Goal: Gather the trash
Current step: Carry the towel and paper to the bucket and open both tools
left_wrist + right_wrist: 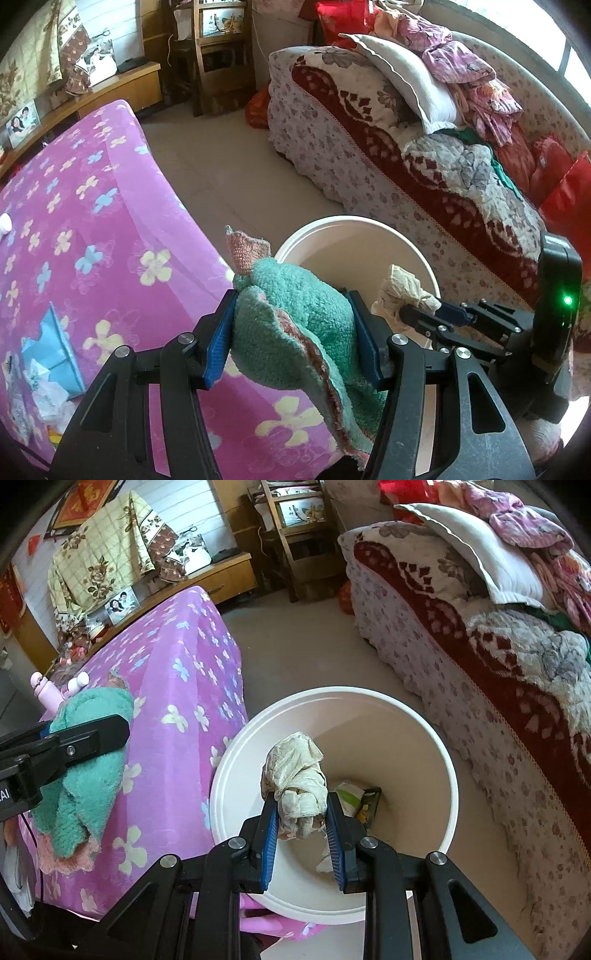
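Note:
My left gripper (293, 306) is shut on a green and pink fluffy cloth (295, 317), held over the edge of the pink flowered table (92, 229) beside the white bucket (354, 225). The cloth also shows in the right wrist view (88, 760). My right gripper (301, 812) is shut on a crumpled dirty tissue (295, 771) and holds it above the open white bucket (236, 760). The tissue also shows in the left wrist view (402, 288). Some wrappers (354, 797) lie at the bucket's bottom.
A blue paper box (51, 347) and crumpled paper (48, 398) lie on the table's near left. A pink bottle (48, 694) stands on the table. A floral sofa (406, 166) piled with bedding runs along the right. Tiled floor (221, 162) lies between.

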The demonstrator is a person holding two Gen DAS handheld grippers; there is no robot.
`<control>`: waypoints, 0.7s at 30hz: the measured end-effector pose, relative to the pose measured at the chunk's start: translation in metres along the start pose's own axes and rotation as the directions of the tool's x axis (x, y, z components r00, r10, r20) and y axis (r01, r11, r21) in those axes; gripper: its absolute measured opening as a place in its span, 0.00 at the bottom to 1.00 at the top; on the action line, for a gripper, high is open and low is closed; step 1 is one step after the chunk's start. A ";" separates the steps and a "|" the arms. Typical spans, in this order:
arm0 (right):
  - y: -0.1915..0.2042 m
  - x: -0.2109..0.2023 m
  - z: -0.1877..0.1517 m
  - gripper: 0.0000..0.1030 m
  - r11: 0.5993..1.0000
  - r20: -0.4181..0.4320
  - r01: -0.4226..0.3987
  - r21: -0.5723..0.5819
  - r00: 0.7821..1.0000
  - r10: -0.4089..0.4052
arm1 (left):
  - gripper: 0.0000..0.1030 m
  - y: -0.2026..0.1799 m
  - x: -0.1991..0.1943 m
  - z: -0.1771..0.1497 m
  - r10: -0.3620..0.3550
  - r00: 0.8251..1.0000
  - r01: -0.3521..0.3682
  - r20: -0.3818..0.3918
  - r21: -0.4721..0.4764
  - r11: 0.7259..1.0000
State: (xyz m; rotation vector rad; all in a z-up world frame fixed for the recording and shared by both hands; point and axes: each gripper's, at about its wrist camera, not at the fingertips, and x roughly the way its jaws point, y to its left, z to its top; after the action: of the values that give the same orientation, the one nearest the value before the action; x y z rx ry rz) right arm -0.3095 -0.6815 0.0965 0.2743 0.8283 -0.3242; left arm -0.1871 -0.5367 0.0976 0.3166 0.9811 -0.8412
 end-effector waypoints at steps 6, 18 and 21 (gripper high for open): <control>-0.006 0.005 0.001 0.23 1.000 -0.008 0.024 0.016 1.000 -0.024 | 0.58 -0.001 0.006 0.000 -0.015 1.000 0.015 0.001 -0.002 1.000; -0.017 0.005 0.000 0.48 0.996 -0.004 0.062 0.065 0.998 -0.062 | 0.60 0.004 0.017 0.000 -0.072 0.997 0.071 -0.027 -0.039 0.997; -0.017 0.006 0.000 0.49 0.996 -0.008 0.055 0.071 0.999 -0.054 | 0.60 0.005 0.016 -0.001 -0.086 0.996 0.085 -0.025 -0.050 0.995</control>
State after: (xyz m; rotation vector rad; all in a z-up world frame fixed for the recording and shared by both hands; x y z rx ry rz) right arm -0.3126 -0.6978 0.0901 0.3194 0.8325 -0.4043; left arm -0.1796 -0.5408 0.0828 0.2464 1.0451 -0.8910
